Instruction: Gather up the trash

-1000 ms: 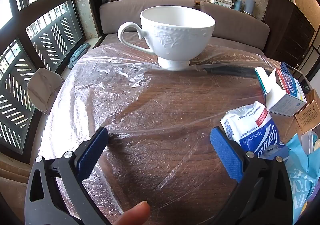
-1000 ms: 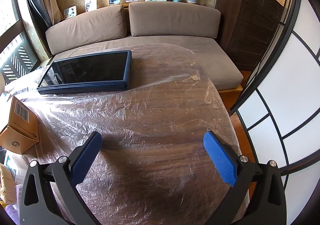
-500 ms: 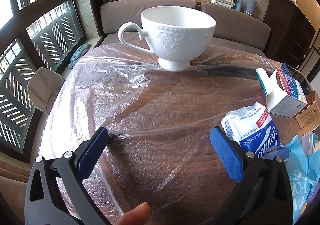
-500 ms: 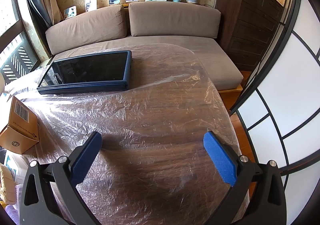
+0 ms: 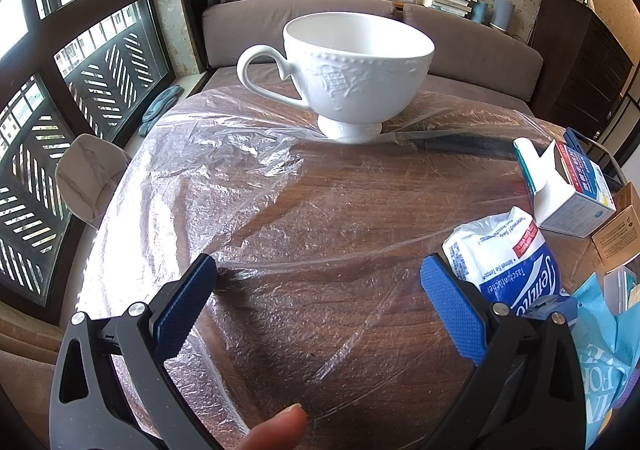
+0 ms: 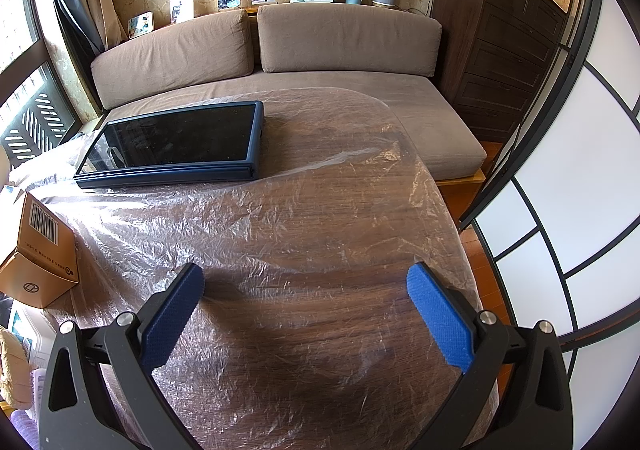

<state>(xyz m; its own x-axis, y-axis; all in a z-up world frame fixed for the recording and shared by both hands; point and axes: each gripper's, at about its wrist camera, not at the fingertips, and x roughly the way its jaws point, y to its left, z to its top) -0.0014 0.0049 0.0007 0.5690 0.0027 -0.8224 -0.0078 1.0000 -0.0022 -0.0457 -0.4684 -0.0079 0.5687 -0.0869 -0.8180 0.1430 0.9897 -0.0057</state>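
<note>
A crumpled white-and-blue tissue pack (image 5: 508, 258) lies beside the spread, empty left tool (image 5: 320, 270); right tool (image 6: 306, 278) spread too.

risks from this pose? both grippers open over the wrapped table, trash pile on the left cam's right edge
1. The loose clear plastic film lies under everything; a closing left gripper could pinch it and drag the white footed porcelain cup.
2. The blue-and-white tissue pack sits right beside the left gripper's right finger; it could be shoved aside instead of gripped.
3. The right gripper faces the dark blue-cased tablet, which is probably not trash.
</note>
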